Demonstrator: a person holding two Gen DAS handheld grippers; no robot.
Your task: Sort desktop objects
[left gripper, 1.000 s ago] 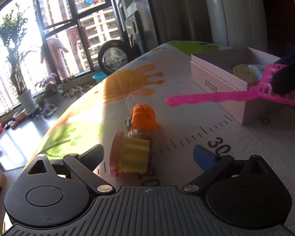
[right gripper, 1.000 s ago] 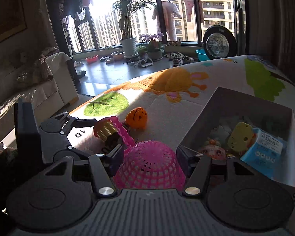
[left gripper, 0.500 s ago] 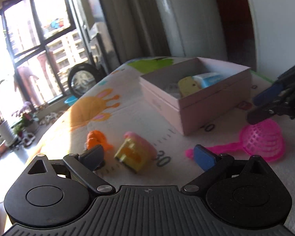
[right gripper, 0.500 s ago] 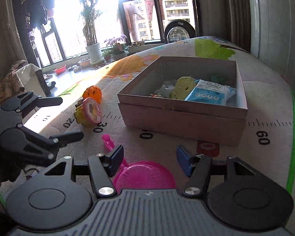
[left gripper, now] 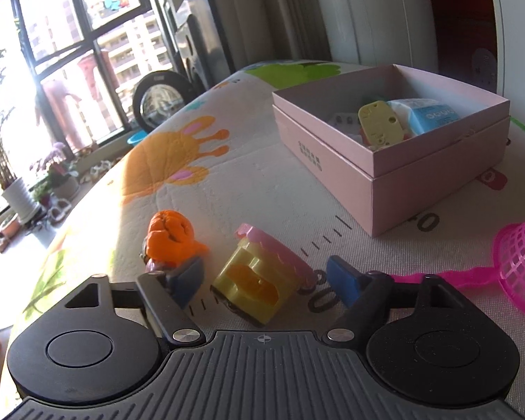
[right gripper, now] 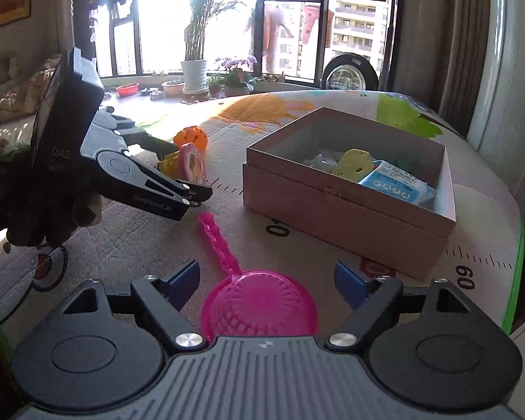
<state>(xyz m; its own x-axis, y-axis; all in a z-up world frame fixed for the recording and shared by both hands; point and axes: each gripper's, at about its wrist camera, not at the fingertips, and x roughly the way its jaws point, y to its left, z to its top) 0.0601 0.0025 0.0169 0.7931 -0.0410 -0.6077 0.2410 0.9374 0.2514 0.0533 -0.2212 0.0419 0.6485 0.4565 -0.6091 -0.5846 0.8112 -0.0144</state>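
Here, in the left wrist view, the left gripper (left gripper: 265,276) stands wide open around the yellow plastic cupcake toy with a pink top (left gripper: 262,280), which lies tipped on the printed play mat (left gripper: 248,182) beside an orange pumpkin toy (left gripper: 171,236). The step in hand looks like picking the cupcake; next it needs closing and a lift toward the open pink cardboard box (left gripper: 395,161).

In the right wrist view, the right gripper (right gripper: 266,281) is wide too, empty, over the pink mesh plastic scoop (right gripper: 259,302) resting on the mat.

Right claw (right gripper: 267,281) spread wide over pink strainer (right gripper: 259,306), apparently not touching; pink box (right gripper: 346,206) beyond.
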